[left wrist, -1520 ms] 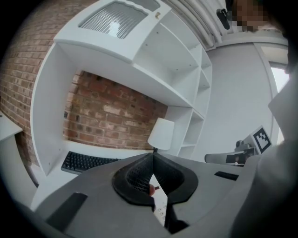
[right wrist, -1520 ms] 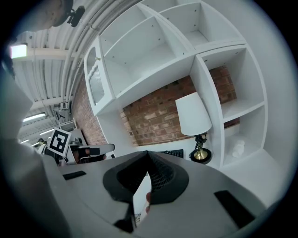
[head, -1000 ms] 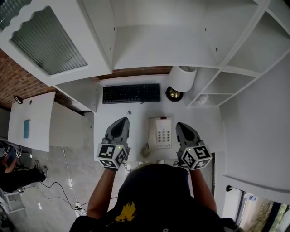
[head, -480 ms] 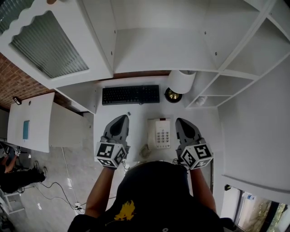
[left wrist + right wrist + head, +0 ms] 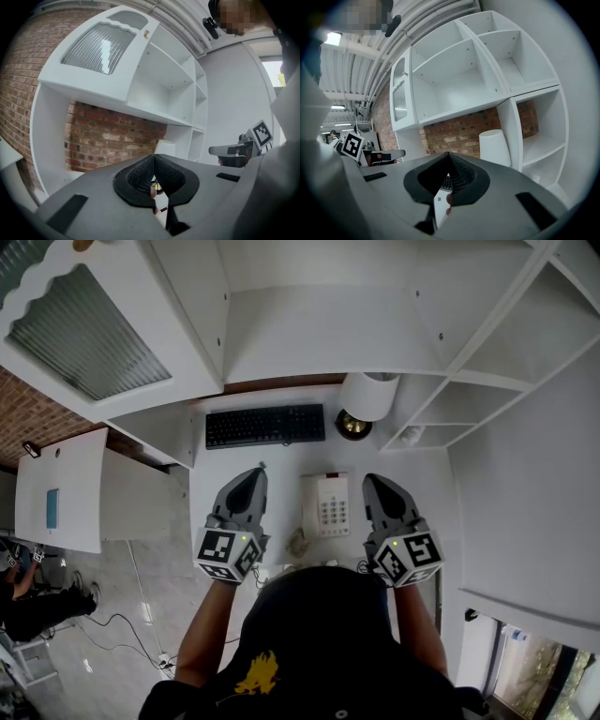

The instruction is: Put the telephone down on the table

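From where I stand, the telephone [image 5: 325,505] lies flat on the white table [image 5: 422,474], between the 2 grippers and touching neither. The job looks as good as done, so the risks lie in whatever gets done to it next. The left gripper [image 5: 251,479] has its jaws pressed together with nothing between them, and the right gripper [image 5: 374,486] is the same, closed tight and empty. Both hover level, 1 on each side of the set. If either is pushed in like that, I judge it would shove the telephone rather than take hold of it. A sideways knock could slide it towards the keyboard [image 5: 265,426] or tip the handset off its rest; whether the handset is seated properly I cannot make out. The curly cord [image 5: 298,544] bunches at the near edge, just beside the left gripper, and I think a jaw catching it could drag the whole set along. The lamp [image 5: 367,396] stands beyond, near the shelves, and could be bumped by a long reach. Counting up, I see 1 telephone, 1 cord, 1 keyboard, 1 lamp and 2 grippers.
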Demonstrator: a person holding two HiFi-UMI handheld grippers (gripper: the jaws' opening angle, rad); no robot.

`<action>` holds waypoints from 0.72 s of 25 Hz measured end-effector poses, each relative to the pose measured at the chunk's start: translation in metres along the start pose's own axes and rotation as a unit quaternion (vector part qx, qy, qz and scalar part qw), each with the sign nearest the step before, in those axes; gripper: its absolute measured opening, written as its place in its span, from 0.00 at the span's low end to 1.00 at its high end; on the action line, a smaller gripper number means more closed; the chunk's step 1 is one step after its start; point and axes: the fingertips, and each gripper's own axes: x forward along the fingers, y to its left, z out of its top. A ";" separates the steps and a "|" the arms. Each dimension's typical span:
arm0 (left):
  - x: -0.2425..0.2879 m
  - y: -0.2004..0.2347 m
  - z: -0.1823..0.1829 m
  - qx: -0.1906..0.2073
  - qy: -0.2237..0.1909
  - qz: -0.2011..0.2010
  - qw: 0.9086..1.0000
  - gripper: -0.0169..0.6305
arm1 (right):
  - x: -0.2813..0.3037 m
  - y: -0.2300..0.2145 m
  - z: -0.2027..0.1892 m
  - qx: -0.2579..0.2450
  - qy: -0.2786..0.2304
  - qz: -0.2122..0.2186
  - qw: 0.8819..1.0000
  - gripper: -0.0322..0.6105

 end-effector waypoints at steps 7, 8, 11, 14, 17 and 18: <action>-0.006 -0.002 -0.004 0.007 0.012 0.004 1.000 0.05 | -0.012 -0.001 0.007 0.000 -0.014 -0.014 1.000 0.05; -0.008 -0.003 -0.004 0.008 0.012 0.003 1.000 0.05 | -0.014 -0.001 0.007 -0.002 -0.013 -0.015 1.000 0.05; -0.012 -0.006 -0.001 0.017 0.008 0.002 1.000 0.05 | -0.019 0.002 0.008 -0.006 -0.015 -0.015 1.000 0.05; -0.015 -0.013 0.004 0.056 0.006 0.004 0.998 0.05 | -0.024 0.006 0.010 -0.005 -0.021 -0.015 1.000 0.05; -0.015 -0.023 0.008 0.074 0.002 -0.006 0.997 0.05 | -0.027 0.009 0.011 -0.006 -0.024 -0.017 1.000 0.05; -0.015 -0.025 0.009 0.074 0.000 -0.009 0.997 0.05 | -0.028 0.010 0.012 -0.007 -0.024 -0.017 1.000 0.05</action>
